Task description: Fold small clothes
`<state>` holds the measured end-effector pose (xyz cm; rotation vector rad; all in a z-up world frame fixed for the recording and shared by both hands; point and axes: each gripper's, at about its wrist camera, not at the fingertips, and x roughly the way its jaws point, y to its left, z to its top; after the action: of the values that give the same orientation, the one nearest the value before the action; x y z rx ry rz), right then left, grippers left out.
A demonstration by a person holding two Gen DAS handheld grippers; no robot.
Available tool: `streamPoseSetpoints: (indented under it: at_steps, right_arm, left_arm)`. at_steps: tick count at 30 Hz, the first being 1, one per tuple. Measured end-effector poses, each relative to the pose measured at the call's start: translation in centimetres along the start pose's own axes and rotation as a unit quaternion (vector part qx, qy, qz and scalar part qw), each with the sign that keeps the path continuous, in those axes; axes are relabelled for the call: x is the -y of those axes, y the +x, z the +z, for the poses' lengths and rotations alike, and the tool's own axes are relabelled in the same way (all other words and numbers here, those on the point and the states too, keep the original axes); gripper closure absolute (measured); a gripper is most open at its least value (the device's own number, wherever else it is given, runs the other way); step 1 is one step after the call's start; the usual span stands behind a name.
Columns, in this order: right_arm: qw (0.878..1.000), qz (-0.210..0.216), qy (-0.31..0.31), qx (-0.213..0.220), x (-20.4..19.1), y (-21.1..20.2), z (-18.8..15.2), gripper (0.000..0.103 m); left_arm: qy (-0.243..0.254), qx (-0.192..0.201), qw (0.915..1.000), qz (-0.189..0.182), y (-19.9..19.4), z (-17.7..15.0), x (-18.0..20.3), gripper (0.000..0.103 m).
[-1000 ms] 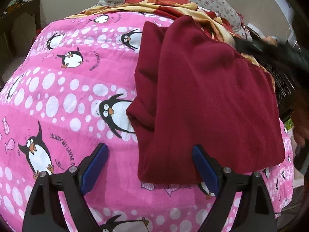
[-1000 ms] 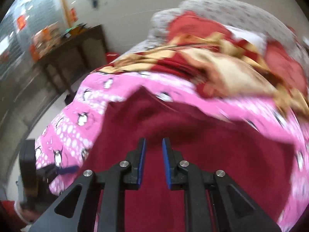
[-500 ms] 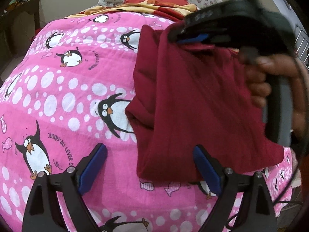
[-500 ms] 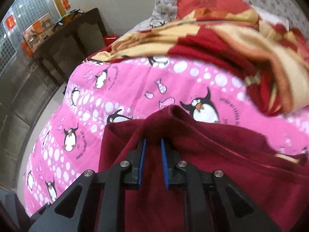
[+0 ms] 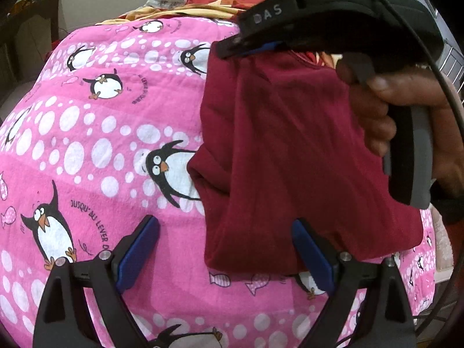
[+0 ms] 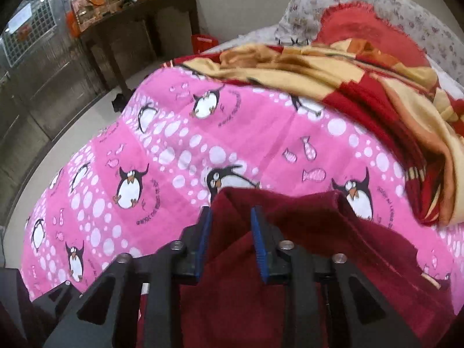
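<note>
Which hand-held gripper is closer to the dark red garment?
Right. The right hand-held gripper has the garment between its fingers at the far edge; the left hand-held gripper waits open at its near edge.

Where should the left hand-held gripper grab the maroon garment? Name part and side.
Grip the near bottom-left corner of the maroon garment, coming from the near edge. That hem lies flat between the open left hand-held gripper fingers on the penguin blanket.

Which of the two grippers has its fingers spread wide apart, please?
The left gripper: its blue pads stand far apart around the near edge of the maroon garment. The right gripper has only a narrow gap, with the garment's far edge between its pads.
</note>
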<state>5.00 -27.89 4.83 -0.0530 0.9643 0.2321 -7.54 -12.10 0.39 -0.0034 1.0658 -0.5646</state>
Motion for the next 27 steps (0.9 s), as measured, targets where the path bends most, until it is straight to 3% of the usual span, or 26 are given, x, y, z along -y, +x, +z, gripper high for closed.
streamPoseSetpoints:
  at_steps: [7, 12, 16, 19, 23, 27]
  right_arm:
    - [0.999, -0.048, 0.014, 0.009, 0.1, 1.0, 0.9, 0.087]
    - [0.998, -0.026, 0.051, 0.009, 0.7, 1.5, 0.6, 0.085]
    - [0.996, 0.009, 0.071, 0.047, 1.6, -2.6, 0.1, 0.076]
    - [0.995, 0.012, 0.08, 0.059, 2.6, -5.0, -0.9, 0.072]
    - [0.992, 0.022, 0.12, 0.042, 4.8, -4.7, -2.5, 0.071]
    - [0.983, 0.052, 0.172, -0.024, 6.4, -0.8, -3.7, 0.065]
  left_arm:
    - [-0.003, 0.002, 1.0, -0.002, 0.0, 0.0, -0.4, 0.007]
    - [0.003, 0.002, 1.0, 0.001, 0.1, -0.1, -0.2, 0.007]
    - [-0.003, 0.003, 1.0, -0.004, -0.1, 0.0, -0.2, 0.007]
    - [-0.035, 0.01, 0.9987, -0.037, -0.7, 0.2, -1.3, 0.007]
    - [-0.106, 0.016, 0.9911, -0.078, -1.1, 1.1, -3.5, 0.007]
    - [-0.13, 0.023, 0.9878, -0.083, -0.7, 2.3, -4.1, 0.007]
